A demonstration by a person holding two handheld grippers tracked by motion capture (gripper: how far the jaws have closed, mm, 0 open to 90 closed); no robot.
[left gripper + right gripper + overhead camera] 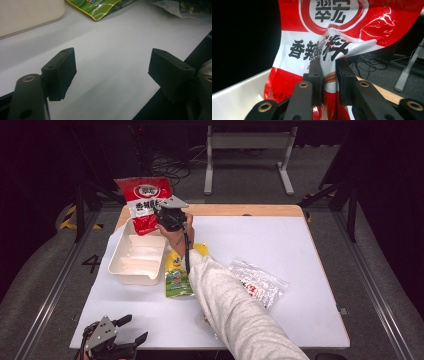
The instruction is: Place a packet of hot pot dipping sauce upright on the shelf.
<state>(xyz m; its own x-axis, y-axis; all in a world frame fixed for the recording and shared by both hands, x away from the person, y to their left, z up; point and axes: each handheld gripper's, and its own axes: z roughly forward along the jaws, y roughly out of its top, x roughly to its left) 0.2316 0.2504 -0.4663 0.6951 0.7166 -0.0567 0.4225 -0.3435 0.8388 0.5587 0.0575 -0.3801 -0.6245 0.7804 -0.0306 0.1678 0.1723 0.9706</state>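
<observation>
Grey sleeve (235, 310) across green pouch (177, 275) and clear packet (260, 282) — white tray (120, 265) beyond.

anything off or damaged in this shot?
Nothing spilled or torn. The red packet is creased where the right gripper pinches it; it stands upright over the far end of the white tray. The green pouch lies partly under the sleeve. The left gripper is open, idle.

glossy red-and-white snack bag (146, 202), crumpled, held upright over the tray's far end.
</observation>
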